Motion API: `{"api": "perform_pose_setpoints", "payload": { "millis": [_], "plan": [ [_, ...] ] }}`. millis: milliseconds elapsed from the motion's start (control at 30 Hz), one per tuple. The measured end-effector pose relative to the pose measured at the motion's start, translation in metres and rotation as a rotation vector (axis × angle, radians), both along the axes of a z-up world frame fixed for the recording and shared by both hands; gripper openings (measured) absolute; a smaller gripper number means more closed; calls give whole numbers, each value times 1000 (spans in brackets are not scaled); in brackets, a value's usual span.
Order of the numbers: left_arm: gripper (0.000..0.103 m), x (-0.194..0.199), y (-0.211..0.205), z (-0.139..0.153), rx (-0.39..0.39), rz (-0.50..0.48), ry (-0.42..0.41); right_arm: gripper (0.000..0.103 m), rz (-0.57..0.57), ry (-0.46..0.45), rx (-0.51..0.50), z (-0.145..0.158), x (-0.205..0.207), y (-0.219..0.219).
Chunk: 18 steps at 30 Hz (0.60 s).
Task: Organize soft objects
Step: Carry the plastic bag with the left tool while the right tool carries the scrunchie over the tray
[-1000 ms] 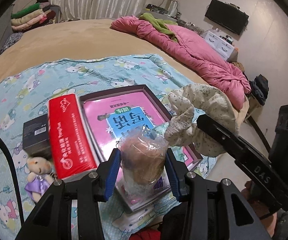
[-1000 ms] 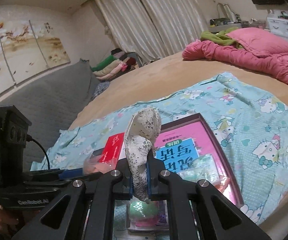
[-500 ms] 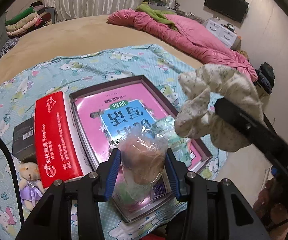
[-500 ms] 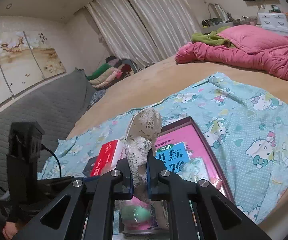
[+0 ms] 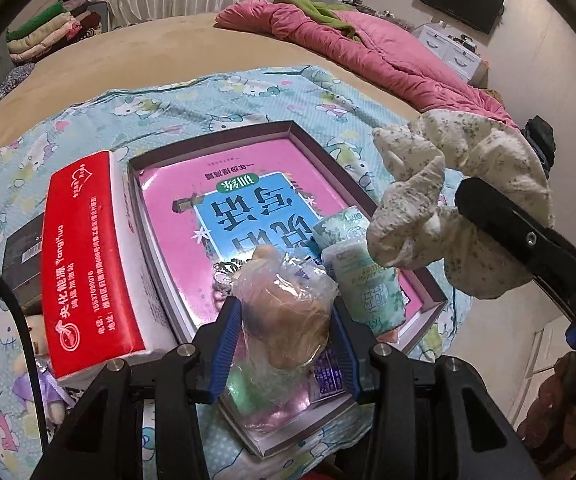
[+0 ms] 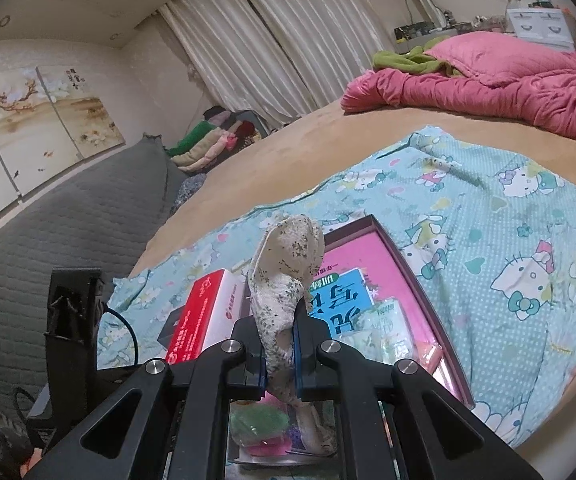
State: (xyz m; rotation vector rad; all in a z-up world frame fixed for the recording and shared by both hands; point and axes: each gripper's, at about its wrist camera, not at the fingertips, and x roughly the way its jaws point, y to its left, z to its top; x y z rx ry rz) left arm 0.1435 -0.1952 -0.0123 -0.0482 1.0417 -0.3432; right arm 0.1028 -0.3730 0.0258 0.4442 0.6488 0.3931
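A wide bed (image 6: pixel 272 148) with a tan cover fills the room, and a pale blue cartoon-cat sheet (image 6: pixel 508 220) is spread over its near part. The far half of the tan cover lies bare up to a crumpled pink quilt (image 5: pixel 372 48) at the far right edge.

On the sheet sits a shallow dark-rimmed box (image 5: pixel 320 148) holding a pink and blue book (image 5: pixel 224 204). A red and white tissue pack (image 5: pixel 88 256) lies against the box's left rim, with a black box (image 5: pixel 22 256) and a small plush bear (image 5: pixel 36 364) beyond it. A mint-green packet (image 5: pixel 364 280) rests on the book's right side.

The left gripper (image 5: pixel 286 340) tilts steeply down over the near end of the box; its blue pads are closed on a brown plush toy in a clear plastic bag (image 5: pixel 284 312).

The right gripper (image 6: pixel 280 348) reaches in from the right at a shallower angle. Its jaws are clamped tight on a cream floral-print cloth toy (image 6: pixel 288 268), held in the air above the box's right rim.
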Motion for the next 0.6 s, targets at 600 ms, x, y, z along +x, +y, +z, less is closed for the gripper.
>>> {"api": "perform_pose_setpoints", "payload": {
  "millis": [600],
  "plan": [
    [45, 11, 3, -15, -19, 13, 26, 11, 67, 95, 151, -37, 18, -1]
  ]
}}
